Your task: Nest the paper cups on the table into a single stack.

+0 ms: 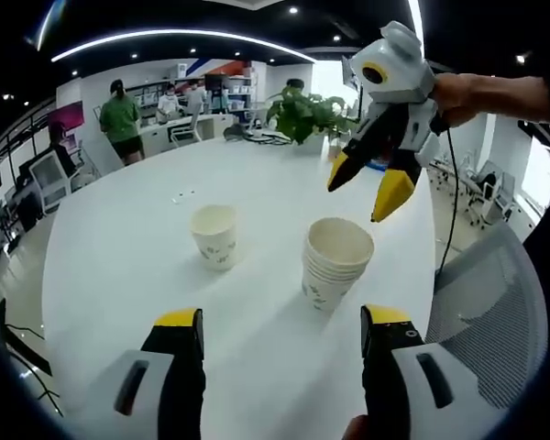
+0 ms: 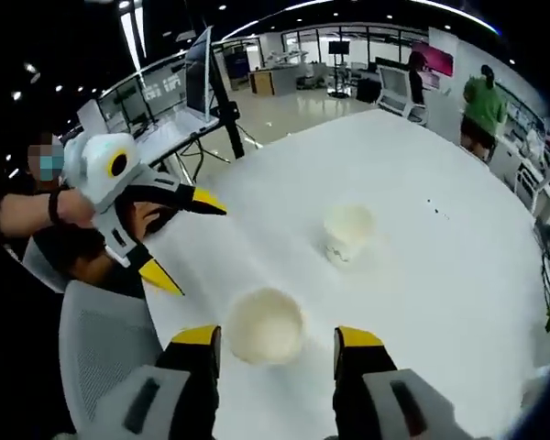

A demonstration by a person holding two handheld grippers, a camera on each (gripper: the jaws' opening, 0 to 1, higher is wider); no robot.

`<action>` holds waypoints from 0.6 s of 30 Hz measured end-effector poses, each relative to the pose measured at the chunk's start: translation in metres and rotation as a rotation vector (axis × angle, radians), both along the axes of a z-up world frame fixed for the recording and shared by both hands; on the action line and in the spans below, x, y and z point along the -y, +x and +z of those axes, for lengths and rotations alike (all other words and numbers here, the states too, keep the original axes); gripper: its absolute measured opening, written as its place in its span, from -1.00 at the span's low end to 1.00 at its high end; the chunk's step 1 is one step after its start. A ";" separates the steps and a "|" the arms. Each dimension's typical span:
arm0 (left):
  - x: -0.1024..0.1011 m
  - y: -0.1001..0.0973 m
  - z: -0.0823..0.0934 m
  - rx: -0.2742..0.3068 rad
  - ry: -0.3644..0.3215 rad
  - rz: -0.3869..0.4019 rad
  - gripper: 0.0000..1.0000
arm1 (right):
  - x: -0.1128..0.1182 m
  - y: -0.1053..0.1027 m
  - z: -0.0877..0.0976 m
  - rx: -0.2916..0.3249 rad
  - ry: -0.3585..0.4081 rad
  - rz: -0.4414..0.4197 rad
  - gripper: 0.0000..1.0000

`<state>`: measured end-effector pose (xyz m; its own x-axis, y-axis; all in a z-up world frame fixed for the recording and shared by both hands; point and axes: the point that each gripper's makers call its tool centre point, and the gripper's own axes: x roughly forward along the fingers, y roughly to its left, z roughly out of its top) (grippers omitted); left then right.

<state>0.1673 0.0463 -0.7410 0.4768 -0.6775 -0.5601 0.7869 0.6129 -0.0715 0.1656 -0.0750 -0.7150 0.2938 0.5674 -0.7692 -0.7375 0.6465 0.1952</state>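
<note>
Left gripper jaws wide apart, nothing between them. Right gripper jaws also wide, empty, hovering above the stack.

Left gripper view: stack of nested cups at 5 o'clock of centre, side-on, several rims visible, printed pattern on the wall. Single cup upright just beside it at 9 o'clock, apart, not touching. Right gripper comes in at 1 o'clock, above and behind the stack, yellow tips spread.

Right gripper view: looks down into the stack at 6 o'clock, so the nested rims can't be counted here. Single cup at 1 o'clock of it. Left gripper enters at 9 o'clock, off the table edge, spread.

Both cups sit on the white table. Grey mesh chair back at 4 o'clock near the stack. Potted plant at the far table edge, 12 o'clock. Person in green well beyond the table.
</note>
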 end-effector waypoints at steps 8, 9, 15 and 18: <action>0.000 0.002 0.001 -0.002 -0.001 -0.002 0.37 | 0.015 -0.008 0.000 -0.008 0.077 -0.076 0.35; 0.000 0.002 0.001 -0.003 -0.002 -0.001 0.37 | 0.016 -0.009 -0.001 -0.004 0.080 -0.079 0.38; 0.000 0.002 0.000 -0.006 0.002 -0.002 0.37 | 0.017 -0.021 0.002 0.013 0.128 -0.112 0.42; -0.001 0.004 -0.001 -0.010 0.002 0.008 0.37 | 0.021 -0.025 -0.001 0.011 0.147 -0.130 0.44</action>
